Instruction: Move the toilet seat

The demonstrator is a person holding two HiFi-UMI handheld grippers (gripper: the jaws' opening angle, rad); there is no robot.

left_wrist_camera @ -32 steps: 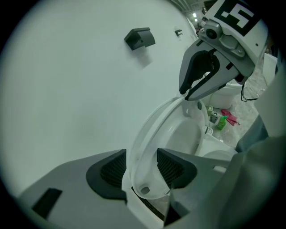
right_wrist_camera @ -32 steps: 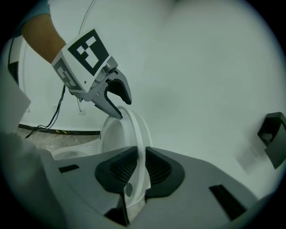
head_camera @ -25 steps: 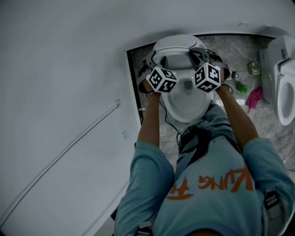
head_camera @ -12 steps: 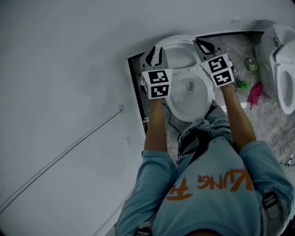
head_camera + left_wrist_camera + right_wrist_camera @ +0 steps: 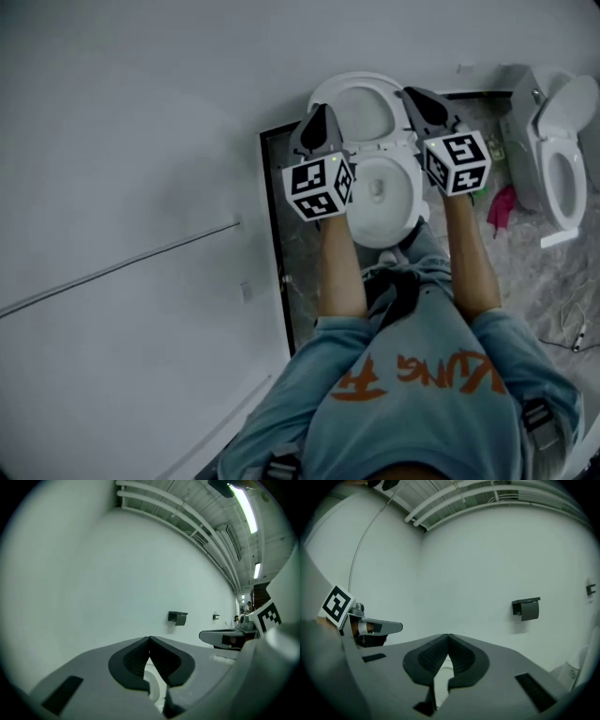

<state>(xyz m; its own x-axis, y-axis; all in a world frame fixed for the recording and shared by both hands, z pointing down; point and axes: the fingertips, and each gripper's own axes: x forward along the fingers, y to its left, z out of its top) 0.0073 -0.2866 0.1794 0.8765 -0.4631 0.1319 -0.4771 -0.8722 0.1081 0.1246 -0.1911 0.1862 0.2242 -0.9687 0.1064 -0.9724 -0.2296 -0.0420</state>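
Over the toilet, left gripper and right gripper have just closed empty, partly hiding the raised seat.

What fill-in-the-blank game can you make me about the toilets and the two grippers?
1. The head view shows ___ toilets: the near toilet and the far toilet.
2. The near toilet's seat is lifted ___, not down.
3. The crumpled thing on the floor between the toilets is coloured ___.
4. The left gripper and the right gripper each hold ___.

Missing words: two; up; pink; nothing.
Both pairs of jaws have just closed shut.
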